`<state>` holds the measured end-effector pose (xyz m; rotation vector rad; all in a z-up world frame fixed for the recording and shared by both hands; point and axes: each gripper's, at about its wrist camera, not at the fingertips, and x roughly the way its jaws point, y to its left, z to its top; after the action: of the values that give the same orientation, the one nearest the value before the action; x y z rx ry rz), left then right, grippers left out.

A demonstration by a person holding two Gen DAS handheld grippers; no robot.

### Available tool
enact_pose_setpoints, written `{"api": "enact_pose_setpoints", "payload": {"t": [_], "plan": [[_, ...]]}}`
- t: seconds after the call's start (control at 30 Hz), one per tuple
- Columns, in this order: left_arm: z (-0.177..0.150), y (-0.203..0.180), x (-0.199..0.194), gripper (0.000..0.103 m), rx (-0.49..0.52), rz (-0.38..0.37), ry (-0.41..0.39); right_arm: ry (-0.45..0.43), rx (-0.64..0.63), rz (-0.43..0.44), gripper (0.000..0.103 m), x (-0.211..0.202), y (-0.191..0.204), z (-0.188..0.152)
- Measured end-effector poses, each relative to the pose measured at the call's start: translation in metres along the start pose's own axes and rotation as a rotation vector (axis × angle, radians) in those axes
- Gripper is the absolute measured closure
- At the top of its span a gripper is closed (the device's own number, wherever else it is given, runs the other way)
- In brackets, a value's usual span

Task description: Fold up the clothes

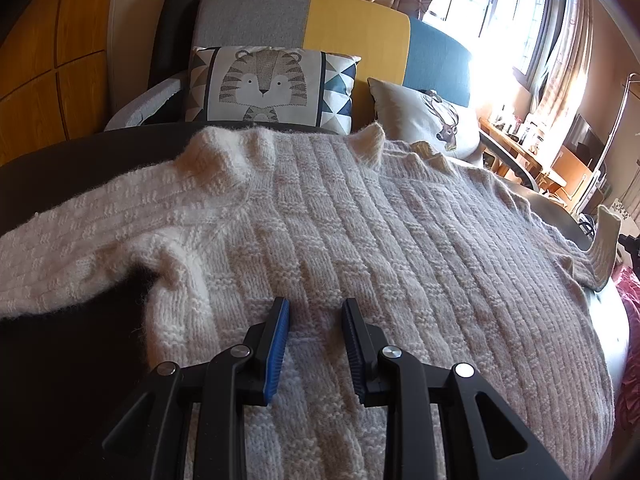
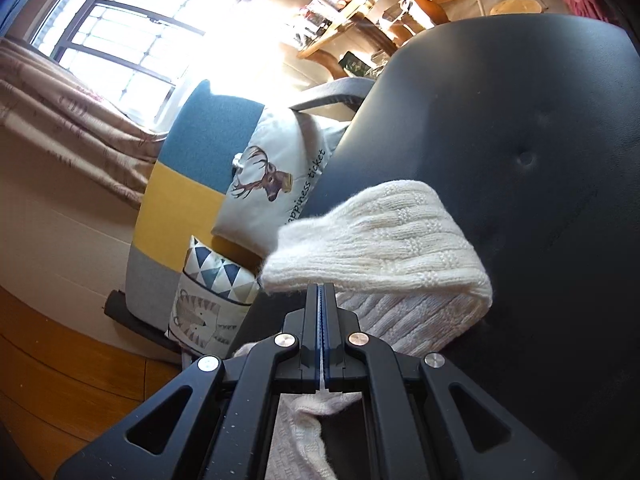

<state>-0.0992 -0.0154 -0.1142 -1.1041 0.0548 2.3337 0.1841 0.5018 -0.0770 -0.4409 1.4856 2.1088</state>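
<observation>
A cream knitted sweater (image 1: 360, 240) lies spread flat on a dark padded surface (image 1: 60, 360). One sleeve (image 1: 80, 232) stretches out to the left. My left gripper (image 1: 316, 304) rests low over the sweater's body, its blue pads apart, with only the flat knit beneath the gap. At the far right edge the other sleeve (image 1: 606, 240) stands lifted off the surface. In the right wrist view my right gripper (image 2: 319, 286) is shut on that sleeve (image 2: 392, 240). White knit shows between the pads, and the cuff end curls over above the black surface (image 2: 540, 140).
Behind the surface stands a grey, yellow and blue sofa (image 1: 356, 28) with a tiger cushion (image 1: 268, 88) and a deer cushion (image 1: 432, 120). A bright window (image 1: 500, 8) with curtains and a cluttered wooden desk (image 1: 512, 136) lie to the right. Wooden panels line the left.
</observation>
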Motion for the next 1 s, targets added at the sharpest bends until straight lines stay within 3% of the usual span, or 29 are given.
{"api": "enact_pose_setpoints", "payload": {"t": [0.07,0.17,0.33,0.43,0.5,0.63,1.0], "plan": [[0.0,0.0,0.0,0.076,-0.001,-0.001,0.0,0.013,-0.045,-0.02,0.103,0.007,0.006,-0.005],[0.0,0.001,0.0,0.076,-0.003,-0.004,-0.001,0.031,-0.173,-0.123,0.103,0.021,0.013,-0.007],[0.0,0.001,0.0,0.076,-0.008,-0.008,-0.001,0.101,-0.61,-0.399,0.099,0.051,0.029,-0.022],[0.0,0.002,0.0,0.076,-0.008,-0.008,-0.001,0.106,-0.895,-0.503,0.077,0.057,0.037,-0.04],[0.0,0.002,0.0,0.076,-0.008,-0.008,-0.001,0.111,-1.089,-0.567,0.052,0.06,0.039,-0.058],[0.0,0.002,0.0,0.076,-0.006,-0.006,-0.002,0.048,-1.439,-0.623,0.05,0.056,0.039,-0.097],[0.0,0.001,0.0,0.076,-0.004,-0.004,-0.002,0.152,-1.624,-0.696,0.05,0.1,0.035,-0.117]]}}
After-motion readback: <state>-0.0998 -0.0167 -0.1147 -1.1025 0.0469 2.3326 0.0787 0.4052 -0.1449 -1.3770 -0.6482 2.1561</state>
